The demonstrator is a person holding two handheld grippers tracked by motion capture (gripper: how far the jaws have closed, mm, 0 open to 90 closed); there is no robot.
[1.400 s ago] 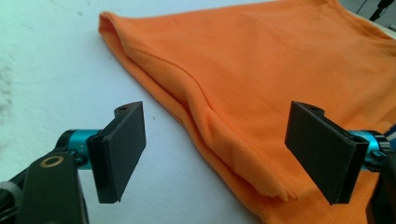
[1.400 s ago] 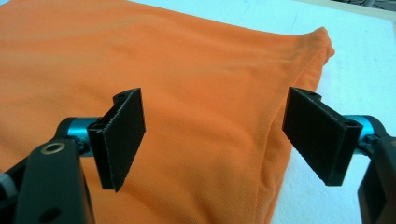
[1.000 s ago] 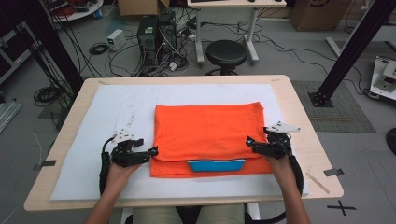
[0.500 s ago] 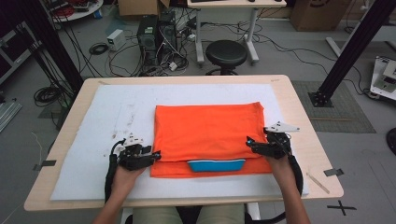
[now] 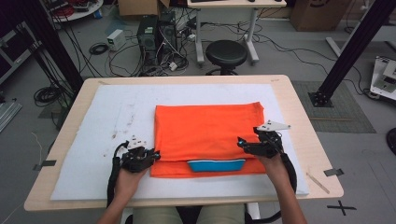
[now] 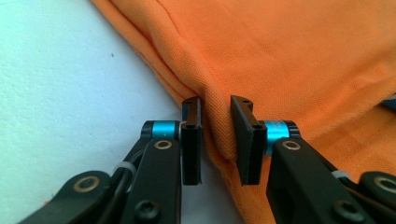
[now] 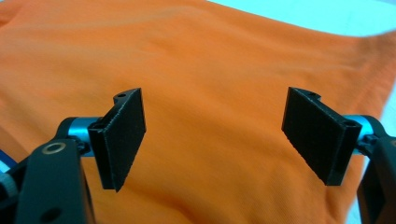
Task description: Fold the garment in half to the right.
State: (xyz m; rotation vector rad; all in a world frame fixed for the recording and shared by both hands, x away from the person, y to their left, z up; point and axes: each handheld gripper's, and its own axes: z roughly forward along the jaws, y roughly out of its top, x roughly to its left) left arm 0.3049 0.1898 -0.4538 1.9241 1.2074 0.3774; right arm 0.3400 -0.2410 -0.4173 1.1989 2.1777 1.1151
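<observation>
One orange garment [image 5: 208,137], folded flat, spread mid-counter on the white pad [image 5: 93,140], its blue collar [image 5: 215,164] showing at the near edge. Left claw [image 5: 152,156] at the garment's left edge, moved in from just off the cloth a second ago; jaws just been closing, now narrowed around a raised fold of the orange fabric [image 6: 215,121]. In the left gripper view, cloth bunched between both pads, seemingly pinched, though a sliver of gap remains beside one pad, so firm grip not fully certain. Right claw [image 5: 243,143] resting over the garment's right part, in the same spot as before, jaws spread wide with nothing between them, flat orange cloth [image 7: 210,116] beneath.

Likely meaning: left edge now being secured for a fold or lift; right side not yet taken, so a matching pinch there probably needed before any move.

Count: one garment, one collar, one pad, one wooden counter [image 5: 303,116], two claws, two hands. Beyond the counter, one black stool [image 5: 226,53].
</observation>
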